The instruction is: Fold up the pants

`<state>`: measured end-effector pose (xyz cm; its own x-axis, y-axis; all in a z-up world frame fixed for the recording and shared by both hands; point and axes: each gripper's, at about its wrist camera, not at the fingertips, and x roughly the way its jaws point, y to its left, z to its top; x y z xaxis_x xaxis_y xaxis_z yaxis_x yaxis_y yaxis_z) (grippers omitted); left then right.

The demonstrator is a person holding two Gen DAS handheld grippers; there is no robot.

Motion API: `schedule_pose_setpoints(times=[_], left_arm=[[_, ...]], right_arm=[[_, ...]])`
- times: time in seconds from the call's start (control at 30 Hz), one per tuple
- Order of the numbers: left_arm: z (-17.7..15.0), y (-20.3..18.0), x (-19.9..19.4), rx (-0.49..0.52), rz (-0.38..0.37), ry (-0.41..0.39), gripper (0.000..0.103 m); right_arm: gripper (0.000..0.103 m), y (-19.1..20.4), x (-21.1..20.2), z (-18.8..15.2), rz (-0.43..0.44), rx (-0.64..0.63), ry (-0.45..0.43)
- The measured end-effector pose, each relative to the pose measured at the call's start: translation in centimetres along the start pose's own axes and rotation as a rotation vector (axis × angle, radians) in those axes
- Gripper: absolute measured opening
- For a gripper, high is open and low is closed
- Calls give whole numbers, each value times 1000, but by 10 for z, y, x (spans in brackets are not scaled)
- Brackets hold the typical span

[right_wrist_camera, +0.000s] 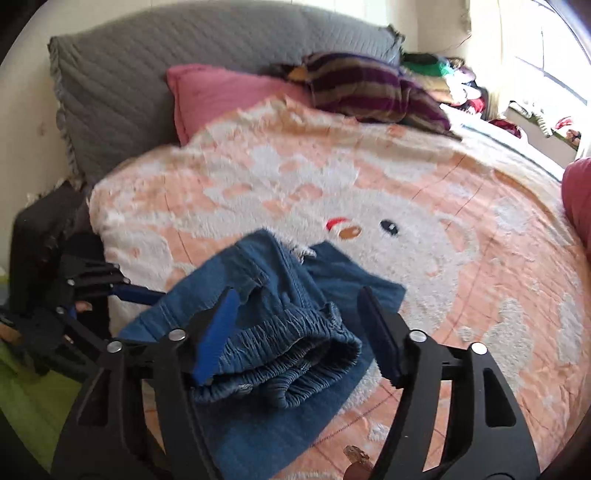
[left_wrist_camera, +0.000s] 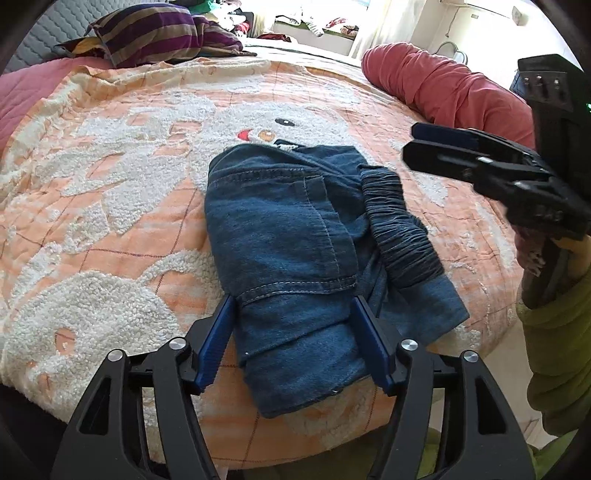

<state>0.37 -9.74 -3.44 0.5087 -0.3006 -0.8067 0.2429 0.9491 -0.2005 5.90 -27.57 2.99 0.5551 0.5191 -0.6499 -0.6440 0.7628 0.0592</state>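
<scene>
Hovering over a nearly finished fold, we keep both tools spread and empty above the dark blue denim pants, which lie as a compact, layered bundle on the peach-and-white fleece blanket covering the bed. Our left hand-held gripper sits at the near end of the bundle, its blue-padded fingers parted to either side of the folded cloth and gripping nothing; we judge that it is placed there to straddle the fold and either press it flat or take hold of the near edge. Just ahead and to its right runs the gathered elastic waistband, turned upward on top of the layers.

Our right hand-held gripper faces the bundle from the opposite side, jaws likewise apart and holding nothing, with the ruched waistband lying directly between and just below its fingers. That position, we think, is chosen because the waistband is the loose, bulky part most likely to spring open.

Beyond the pants sit a striped purple-and-tan cushion and a rolled red bolster pillow, both well clear of our work.
</scene>
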Motion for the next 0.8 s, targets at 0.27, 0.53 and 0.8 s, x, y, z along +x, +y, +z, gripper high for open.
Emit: schedule_pose_setpoints(times=[0.27, 0.53, 0.8], left_arm=[[7, -14, -22, 41, 24, -66, 76], [12, -23, -39, 71, 45, -116, 84], [16, -14, -58, 39, 76, -170, 96]], right_arm=[[78, -6, -33, -3, -47, 25, -80], [86, -8, -55, -7, -81, 39, -127], [90, -11, -72, -11, -117, 67, -162]])
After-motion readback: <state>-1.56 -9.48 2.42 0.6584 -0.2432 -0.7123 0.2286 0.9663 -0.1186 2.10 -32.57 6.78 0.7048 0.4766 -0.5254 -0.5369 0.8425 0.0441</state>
